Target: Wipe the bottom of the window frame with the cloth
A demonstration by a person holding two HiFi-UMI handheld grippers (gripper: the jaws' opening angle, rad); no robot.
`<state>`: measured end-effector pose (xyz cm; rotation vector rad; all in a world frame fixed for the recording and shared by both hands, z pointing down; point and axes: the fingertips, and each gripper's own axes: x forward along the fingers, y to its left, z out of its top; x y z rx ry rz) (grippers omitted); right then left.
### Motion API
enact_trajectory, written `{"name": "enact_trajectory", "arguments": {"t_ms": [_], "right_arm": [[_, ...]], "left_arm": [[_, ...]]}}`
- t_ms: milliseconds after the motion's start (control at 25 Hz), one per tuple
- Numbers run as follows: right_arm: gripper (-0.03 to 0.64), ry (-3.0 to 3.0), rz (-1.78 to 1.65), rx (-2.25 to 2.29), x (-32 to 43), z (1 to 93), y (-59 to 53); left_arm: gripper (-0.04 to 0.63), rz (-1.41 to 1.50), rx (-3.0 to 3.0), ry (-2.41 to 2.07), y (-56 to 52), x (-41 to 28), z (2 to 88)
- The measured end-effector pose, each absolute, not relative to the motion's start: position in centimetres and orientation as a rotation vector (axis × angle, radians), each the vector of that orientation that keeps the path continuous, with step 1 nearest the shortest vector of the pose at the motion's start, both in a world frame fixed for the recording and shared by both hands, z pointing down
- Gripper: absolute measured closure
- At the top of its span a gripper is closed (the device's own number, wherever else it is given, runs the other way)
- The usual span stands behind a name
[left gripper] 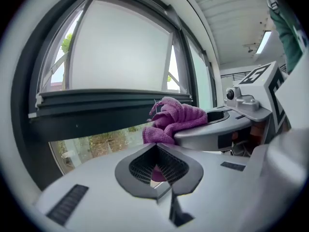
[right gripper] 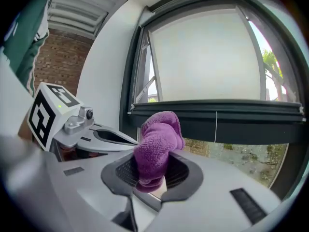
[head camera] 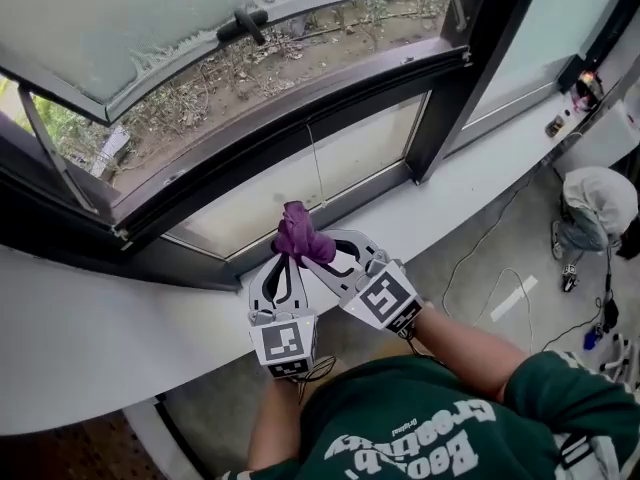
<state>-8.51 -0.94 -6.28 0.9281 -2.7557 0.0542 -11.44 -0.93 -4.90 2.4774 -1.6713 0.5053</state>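
Setting: a white window sill [head camera: 100,318] curves under a dark window frame [head camera: 250,133]. A grey floor [head camera: 500,218] with a thin cable [head camera: 480,248] lies at the right of the head view.
Window: the sash [head camera: 150,28] is swung outward at the upper left, with a black handle [head camera: 245,23] on it. Bare ground with dry twigs [head camera: 250,83] shows below it.
Lower pane: a fixed frosted pane [head camera: 290,183] sits under the frame's bottom rail, just above the sill.
Cloth: a purple cloth [head camera: 300,233] [left gripper: 174,120] [right gripper: 157,144] is bunched upright at the centre of the head view. It is over the sill's inner edge and just below the lower pane. Whether it touches the frame cannot be told.
Right tongs: the right tongs [head camera: 322,256] [right gripper: 152,178] are clenched on the cloth. Its lower end sits between the ribbed pads and the rest bulges up past the tips.
Left tongs: the left tongs [head camera: 285,260] [left gripper: 157,166] are drawn nearly together, with a small bit of the cloth showing between the pads. In the head view their tips meet the foot of the cloth.
Relation: the two tongs lie side by side at lower centre, tips converging on the cloth, marker cubes toward the person.
Person: a green printed shirt [head camera: 420,438] fills the bottom edge, with both forearms reaching forward.
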Motion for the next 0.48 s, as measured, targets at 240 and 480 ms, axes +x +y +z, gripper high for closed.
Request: {"name": "enact_trajectory", "arguments": {"t_ms": [240, 480], "right_arm": [[0.512, -2.803, 0.061, 1.041, -5.7, -9.9, 0.0], [0.512, -2.816, 0.043, 1.183, -2.7, -11.6, 0.9]], "left_arm": [[0.586, 0.451, 2.652, -1.615, -0.8, -8.9, -9.2], [0.586, 0.406, 2.714, -1.593, 0.9, -7.6, -11.1]]}}
